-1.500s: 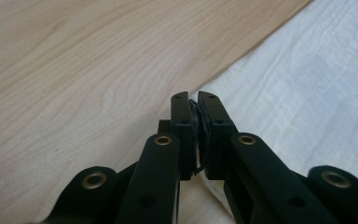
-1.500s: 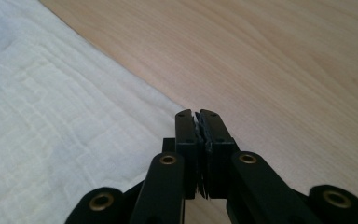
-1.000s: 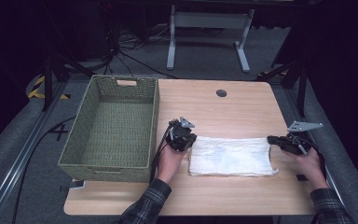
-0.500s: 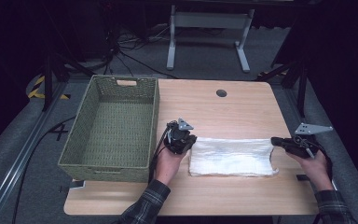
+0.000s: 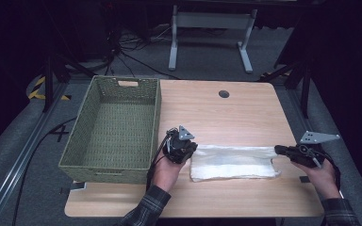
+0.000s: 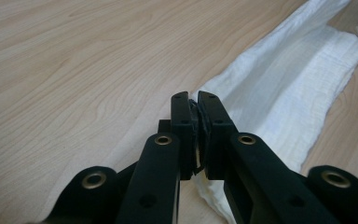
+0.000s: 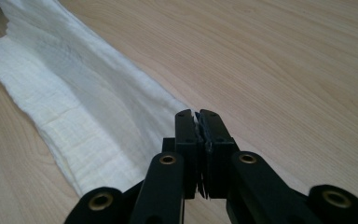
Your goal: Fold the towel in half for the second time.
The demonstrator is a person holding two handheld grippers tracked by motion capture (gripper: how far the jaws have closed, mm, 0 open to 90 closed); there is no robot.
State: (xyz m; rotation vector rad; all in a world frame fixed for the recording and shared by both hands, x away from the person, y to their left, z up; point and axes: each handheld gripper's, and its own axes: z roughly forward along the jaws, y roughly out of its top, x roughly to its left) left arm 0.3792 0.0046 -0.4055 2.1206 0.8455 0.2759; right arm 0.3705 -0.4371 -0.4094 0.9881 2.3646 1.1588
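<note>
From the high view, a white cloth (image 5: 234, 162) lies folded in a long strip near the front edge of the bench (image 5: 226, 113), right of the green woven basket (image 5: 113, 129) at the left edge. The left gripper (image 5: 190, 149) pinches the strip's left end; the right gripper (image 5: 279, 149) pinches its right end, close to the bench's right edge.

In the left gripper view, the left gripper (image 6: 195, 99) has its jaws clamped together on a corner of the cloth (image 6: 289, 88), which stretches away up and right.

In the right gripper view, the right gripper (image 7: 196, 115) is likewise clamped on a cloth (image 7: 70, 107) edge; the strip runs off up and left.
</note>
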